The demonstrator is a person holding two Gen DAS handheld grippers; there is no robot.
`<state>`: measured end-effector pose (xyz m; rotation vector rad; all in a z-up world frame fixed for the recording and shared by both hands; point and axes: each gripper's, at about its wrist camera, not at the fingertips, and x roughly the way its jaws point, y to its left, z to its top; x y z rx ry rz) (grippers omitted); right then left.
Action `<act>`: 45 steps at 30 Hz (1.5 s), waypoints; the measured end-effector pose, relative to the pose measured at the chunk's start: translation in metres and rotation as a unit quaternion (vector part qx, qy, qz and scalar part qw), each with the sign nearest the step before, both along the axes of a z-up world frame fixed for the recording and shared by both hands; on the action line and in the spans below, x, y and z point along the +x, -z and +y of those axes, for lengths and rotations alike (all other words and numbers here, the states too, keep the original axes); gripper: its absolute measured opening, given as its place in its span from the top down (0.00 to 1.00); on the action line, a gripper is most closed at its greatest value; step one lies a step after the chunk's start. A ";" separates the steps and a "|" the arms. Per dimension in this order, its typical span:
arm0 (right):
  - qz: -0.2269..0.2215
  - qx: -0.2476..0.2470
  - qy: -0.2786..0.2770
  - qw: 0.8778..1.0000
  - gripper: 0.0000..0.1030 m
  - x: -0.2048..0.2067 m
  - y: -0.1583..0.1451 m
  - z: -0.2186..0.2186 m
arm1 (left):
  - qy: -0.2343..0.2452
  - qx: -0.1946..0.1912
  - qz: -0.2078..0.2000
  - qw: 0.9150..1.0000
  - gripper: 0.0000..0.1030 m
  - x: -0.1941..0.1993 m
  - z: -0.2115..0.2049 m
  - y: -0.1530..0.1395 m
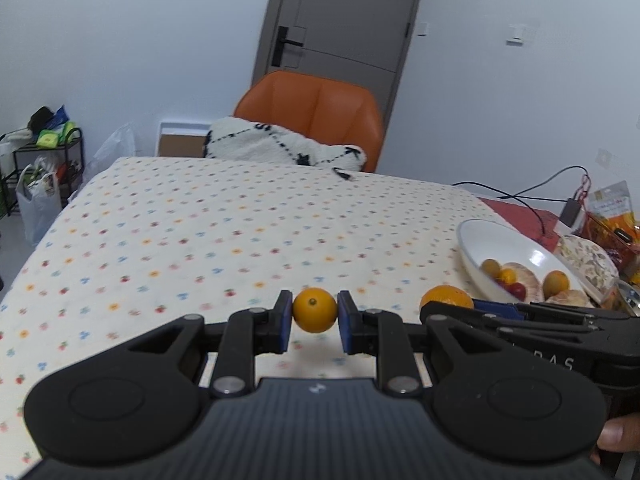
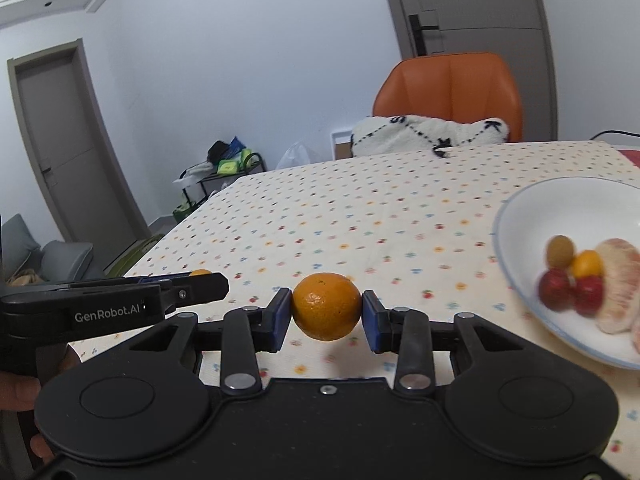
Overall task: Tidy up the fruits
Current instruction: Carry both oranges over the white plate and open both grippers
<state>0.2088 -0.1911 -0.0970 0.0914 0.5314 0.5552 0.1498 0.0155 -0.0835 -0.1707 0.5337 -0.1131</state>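
Observation:
My left gripper (image 1: 315, 322) is shut on a small orange fruit (image 1: 315, 309) and holds it above the dotted tablecloth (image 1: 240, 224). My right gripper (image 2: 326, 317) is shut on a larger orange (image 2: 326, 306), also above the cloth. The right gripper also shows in the left wrist view (image 1: 472, 305) with its orange (image 1: 446, 297). The left gripper shows at the left of the right wrist view (image 2: 200, 280). A white bowl (image 2: 520, 216) to the right holds red, yellow and peeled pale fruits; it shows in the left wrist view (image 1: 488, 236) too.
An orange chair (image 1: 316, 112) with a white cushion (image 1: 276, 146) stands behind the table. Snack bags (image 1: 612, 216), a cable and a patterned dish (image 1: 588, 260) lie beyond the bowl at the right. A rack with bags (image 1: 44, 160) stands at far left.

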 end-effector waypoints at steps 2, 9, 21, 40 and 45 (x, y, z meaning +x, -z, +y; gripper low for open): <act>-0.002 0.004 0.009 1.000 0.65 -0.003 -0.002 -0.010 | 0.008 0.000 -0.003 1.000 0.79 0.001 -0.008 -0.002; -0.013 0.014 0.040 0.999 0.65 -0.008 -0.009 -0.042 | 0.037 0.005 -0.011 0.999 0.79 0.006 -0.039 -0.007; -0.032 0.028 0.088 0.995 0.65 -0.017 -0.017 -0.093 | 0.083 0.010 -0.026 0.996 0.79 0.014 -0.091 -0.016; -0.045 0.055 0.154 0.985 0.65 -0.019 -0.017 -0.163 | 0.125 0.039 -0.034 0.991 0.79 0.037 -0.154 -0.022; -0.047 0.057 0.170 0.983 0.65 -0.015 -0.016 -0.177 | 0.135 0.044 -0.031 0.989 0.79 0.049 -0.169 -0.022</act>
